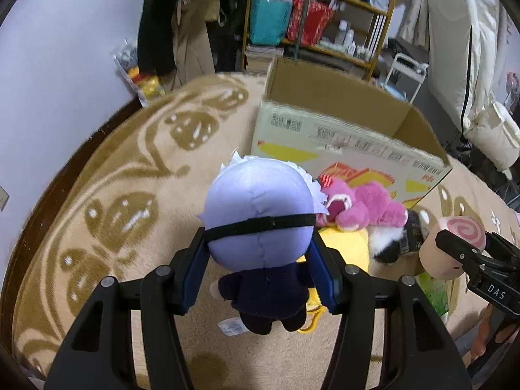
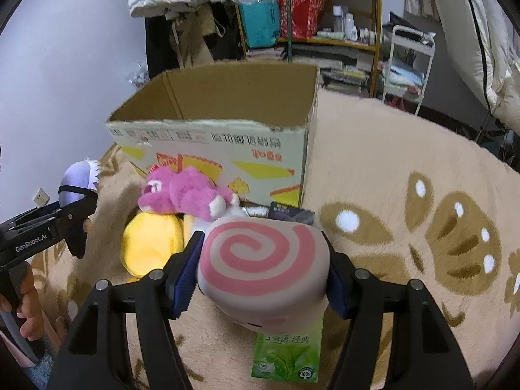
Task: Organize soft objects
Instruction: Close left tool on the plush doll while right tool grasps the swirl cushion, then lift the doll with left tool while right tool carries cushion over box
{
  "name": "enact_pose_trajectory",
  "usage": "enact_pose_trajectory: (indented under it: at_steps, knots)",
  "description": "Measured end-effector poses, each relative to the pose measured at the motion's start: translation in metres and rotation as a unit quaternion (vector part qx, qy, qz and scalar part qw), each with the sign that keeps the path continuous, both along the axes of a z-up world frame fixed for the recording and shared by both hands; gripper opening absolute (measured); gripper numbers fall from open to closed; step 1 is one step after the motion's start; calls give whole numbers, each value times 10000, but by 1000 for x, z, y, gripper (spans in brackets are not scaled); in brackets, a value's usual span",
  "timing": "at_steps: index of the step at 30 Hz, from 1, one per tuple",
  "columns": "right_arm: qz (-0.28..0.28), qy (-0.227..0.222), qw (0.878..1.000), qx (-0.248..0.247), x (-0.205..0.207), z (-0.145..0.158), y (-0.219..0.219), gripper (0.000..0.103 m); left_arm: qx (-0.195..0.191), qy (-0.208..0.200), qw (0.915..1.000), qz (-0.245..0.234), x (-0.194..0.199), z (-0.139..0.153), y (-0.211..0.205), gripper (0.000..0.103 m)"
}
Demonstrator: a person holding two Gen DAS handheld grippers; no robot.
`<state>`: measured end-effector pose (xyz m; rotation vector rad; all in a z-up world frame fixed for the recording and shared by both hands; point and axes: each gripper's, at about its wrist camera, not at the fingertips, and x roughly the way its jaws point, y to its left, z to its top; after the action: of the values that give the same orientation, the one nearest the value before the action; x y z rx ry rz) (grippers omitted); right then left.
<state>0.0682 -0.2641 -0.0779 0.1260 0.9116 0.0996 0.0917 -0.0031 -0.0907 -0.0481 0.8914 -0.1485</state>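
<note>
My left gripper (image 1: 258, 269) is shut on a plush doll (image 1: 260, 224) with a lavender head, black blindfold band and dark body, held above the rug. My right gripper (image 2: 263, 273) is shut on a round pink-swirl plush (image 2: 263, 260), which also shows in the left wrist view (image 1: 455, 240). An open cardboard box (image 2: 211, 149) stands just beyond; it also shows in the left wrist view (image 1: 341, 136). A pink bear plush (image 2: 185, 195) and a yellow plush (image 2: 149, 243) lie in front of the box. The doll also shows at the left of the right wrist view (image 2: 78, 182).
A green tissue pack (image 2: 289, 354) lies on the beige patterned rug (image 2: 406, 178) under my right gripper. A black-and-white plush (image 1: 393, 243) lies by the box. A shelf (image 2: 308, 9), hanging clothes (image 1: 182, 26) and a white cart (image 2: 406, 65) stand behind.
</note>
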Motion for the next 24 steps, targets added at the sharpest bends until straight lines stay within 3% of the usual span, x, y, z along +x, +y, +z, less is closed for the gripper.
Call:
enact_pose_trajectory:
  at_steps: [9, 16, 24]
  knots:
    - [-81, -775, 9970, -8, -18, 29, -3, 69, 76, -833, 9965, 84, -28, 32, 2, 57]
    - [-204, -1610, 9866, -171, -34, 62, -4, 67, 238, -1484, 9886, 67, -50, 54, -3, 57]
    - [-298, -1903, 9812, -137, -31, 79, -7, 67, 381, -1969, 9797, 36, -60, 75, -9, 57]
